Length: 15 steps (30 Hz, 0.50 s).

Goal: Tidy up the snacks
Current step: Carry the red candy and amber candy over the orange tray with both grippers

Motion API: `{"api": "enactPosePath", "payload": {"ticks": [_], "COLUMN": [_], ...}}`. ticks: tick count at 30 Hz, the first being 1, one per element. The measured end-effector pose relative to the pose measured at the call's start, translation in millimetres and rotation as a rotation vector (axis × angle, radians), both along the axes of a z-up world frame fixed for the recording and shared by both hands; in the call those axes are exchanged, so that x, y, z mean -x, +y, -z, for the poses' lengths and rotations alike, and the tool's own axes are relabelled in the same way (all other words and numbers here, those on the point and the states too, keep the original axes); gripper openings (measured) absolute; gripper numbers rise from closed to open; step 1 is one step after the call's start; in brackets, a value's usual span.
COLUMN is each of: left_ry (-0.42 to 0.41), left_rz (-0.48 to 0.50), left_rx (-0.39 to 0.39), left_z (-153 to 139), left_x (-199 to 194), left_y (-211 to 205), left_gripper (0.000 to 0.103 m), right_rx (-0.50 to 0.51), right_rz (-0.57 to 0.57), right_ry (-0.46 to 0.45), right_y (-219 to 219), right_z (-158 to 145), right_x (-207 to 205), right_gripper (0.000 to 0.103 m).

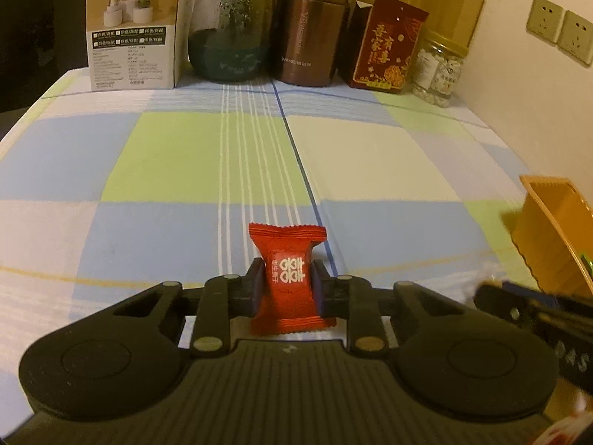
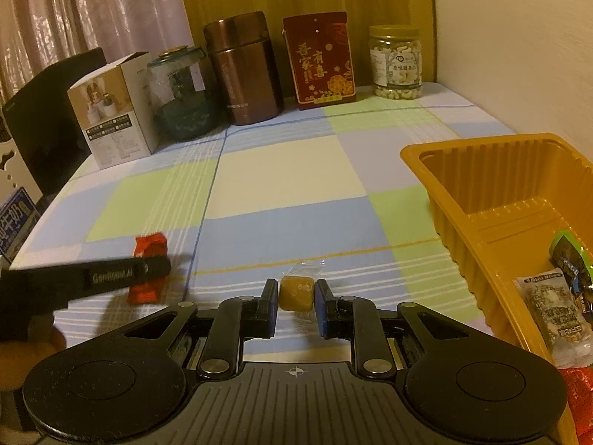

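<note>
A red wrapped candy (image 1: pixel 286 244) with white characters lies on the checked tablecloth, and my left gripper (image 1: pixel 287 265) is shut on its middle. The right wrist view shows that same red candy (image 2: pixel 150 244) at the left under the left gripper's finger (image 2: pixel 148 269). My right gripper (image 2: pixel 296 291) is shut on an amber candy cube (image 2: pixel 296 294) in a clear wrapper, low over the cloth. An orange plastic tray (image 2: pixel 463 155) stands to the right, holding a pale snack packet (image 2: pixel 556 307) and a green-black packet (image 2: pixel 569 256). The tray's corner (image 1: pixel 548 222) shows at the right edge of the left wrist view.
Along the table's back edge stand a white carton (image 2: pixel 111 118), a green glass jar (image 2: pixel 181 100), a brown flask (image 2: pixel 244 70), a red gift box (image 2: pixel 322 63) and a jar of nuts (image 2: pixel 396 63). A wall (image 2: pixel 519 55) borders the right side. A dark chair (image 2: pixel 48 122) stands off the left edge.
</note>
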State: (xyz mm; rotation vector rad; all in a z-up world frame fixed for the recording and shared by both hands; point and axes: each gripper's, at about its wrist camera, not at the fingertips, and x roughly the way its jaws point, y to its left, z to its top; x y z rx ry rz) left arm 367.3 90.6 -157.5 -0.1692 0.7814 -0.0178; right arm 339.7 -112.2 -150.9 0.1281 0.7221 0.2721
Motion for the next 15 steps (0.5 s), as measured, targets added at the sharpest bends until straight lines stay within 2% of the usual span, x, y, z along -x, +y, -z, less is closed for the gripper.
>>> {"api": "enactPosePath", "payload": {"ticks": [7, 15], "left_ry": [0.025, 0.027], "left_rz": [-0.013, -0.028], "left_rx": [0.022, 0.045], "left_z": [-17, -51], "left_x": [45, 105], "left_y": [-8, -21], "left_gripper": [0.023, 0.023], "right_rx": [0.001, -0.029], "right_rz": [-0.025, -0.003], "right_ry": [-0.016, 0.002], "right_y": [-3, -28], "right_z": [-13, -39], "right_x": [20, 79], "right_gripper": [0.021, 0.021]}}
